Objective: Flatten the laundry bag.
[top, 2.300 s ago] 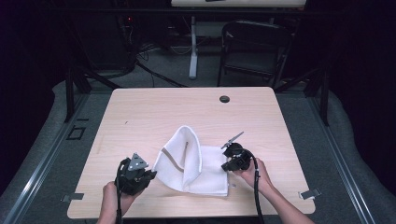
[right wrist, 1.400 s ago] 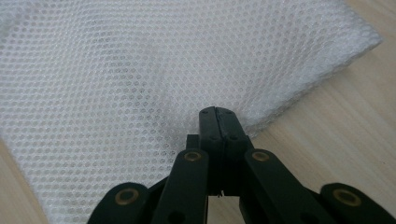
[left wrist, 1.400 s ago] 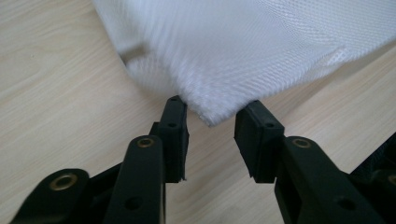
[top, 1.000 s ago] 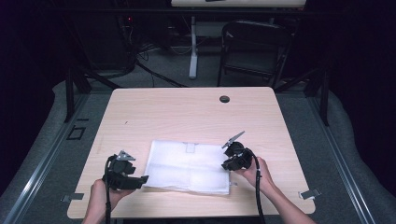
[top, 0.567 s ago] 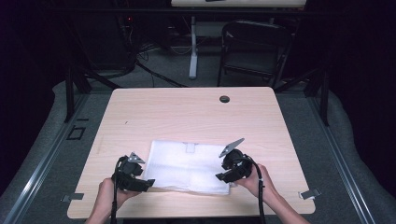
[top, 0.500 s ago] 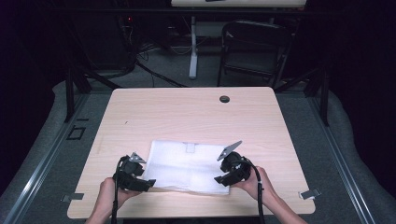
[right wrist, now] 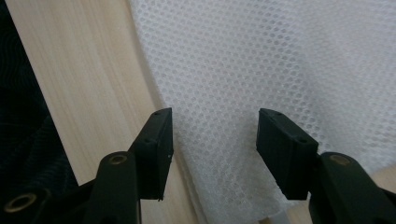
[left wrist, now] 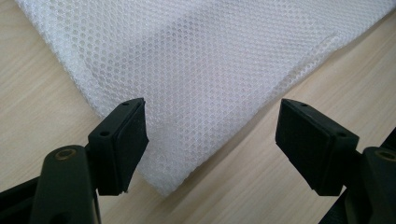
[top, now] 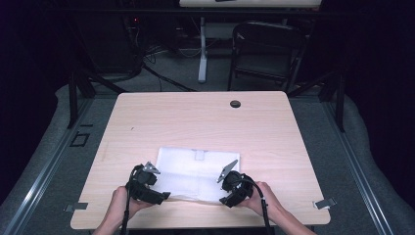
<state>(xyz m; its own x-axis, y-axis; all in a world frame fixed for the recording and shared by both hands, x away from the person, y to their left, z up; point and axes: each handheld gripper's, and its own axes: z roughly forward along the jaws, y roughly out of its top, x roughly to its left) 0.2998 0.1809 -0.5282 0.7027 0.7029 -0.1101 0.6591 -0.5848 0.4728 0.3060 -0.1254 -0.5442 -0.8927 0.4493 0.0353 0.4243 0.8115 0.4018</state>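
1. High view is showing the person's two hands coming in at the table's point(top: 147, 122) near edge, the left hand point(top: 119, 204) gripping the left gripper point(top: 159, 196) and the right hand point(top: 262, 196) gripping the right gripper point(top: 226, 201).
2. Left gripper view is showing its jaws standing wide apart, straddling a corner of the white mesh cloth point(left wrist: 205, 70), gripping nothing.
3. Right gripper view is showing its jaws apart too, hanging over the cloth's edge beside bare wood.
4. Between the grippers, the cloth is lying flat on the table's near half.
5. Farther off, a small dark disc point(top: 235, 104) is sitting near the far edge.
6. Beyond the table, a dark chair point(top: 266, 54) is standing on the floor.
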